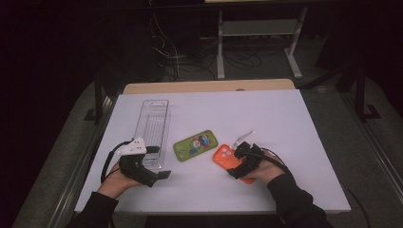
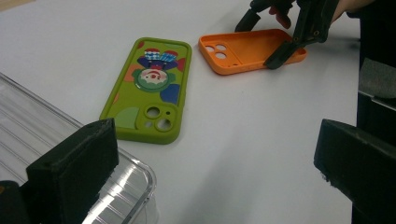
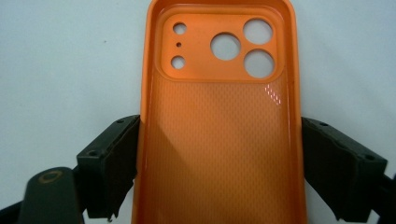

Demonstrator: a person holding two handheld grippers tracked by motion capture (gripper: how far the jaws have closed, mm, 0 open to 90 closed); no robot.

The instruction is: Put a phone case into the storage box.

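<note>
An orange phone case point(image 3: 219, 116) lies inside up on the white table point(image 1: 266, 114), camera holes pointing away from my right hand. My right gripper point(image 3: 219, 163) straddles its near half, and both black pads point(image 3: 114, 163) sit against its long sides. In the high view that gripper point(image 1: 236, 161) is at the front right over the orange case point(image 1: 222, 156). A green phone case point(image 1: 196, 145) with a cartoon print lies just left of it. My left gripper point(image 2: 215, 154) is open with nothing between its jaws, near the front left point(image 1: 159, 162).
A long clear plastic tray point(image 1: 153, 126) stands lengthwise at the left, and its near corner point(image 2: 126, 186) lies under my left jaw. A wooden table edge point(image 1: 209, 86) runs along the back. Cables and desk legs stand on the dark floor beyond.
</note>
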